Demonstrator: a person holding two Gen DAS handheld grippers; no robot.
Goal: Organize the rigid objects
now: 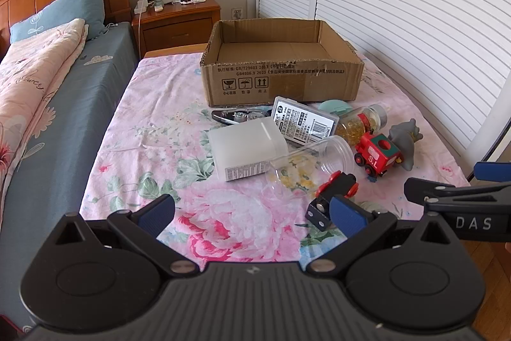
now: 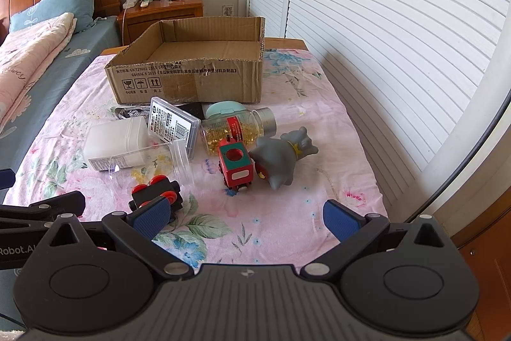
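Both grippers, the left gripper (image 1: 252, 214) and right gripper (image 2: 246, 218), tilt downward over the near cloth, jaws spread wide (nothing held); the toys (image 2: 238, 166) lie clustered before the far cardboard box (image 2: 191, 79).

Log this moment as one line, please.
stage: start | brown cardboard box: empty | left gripper: open, holding nothing | right gripper: open, holding nothing | red wooden toy train: on cloth

Pink floral cloth (image 1: 153, 130), brown cardboard box (image 1: 281, 79), red toy train (image 2: 236, 165)
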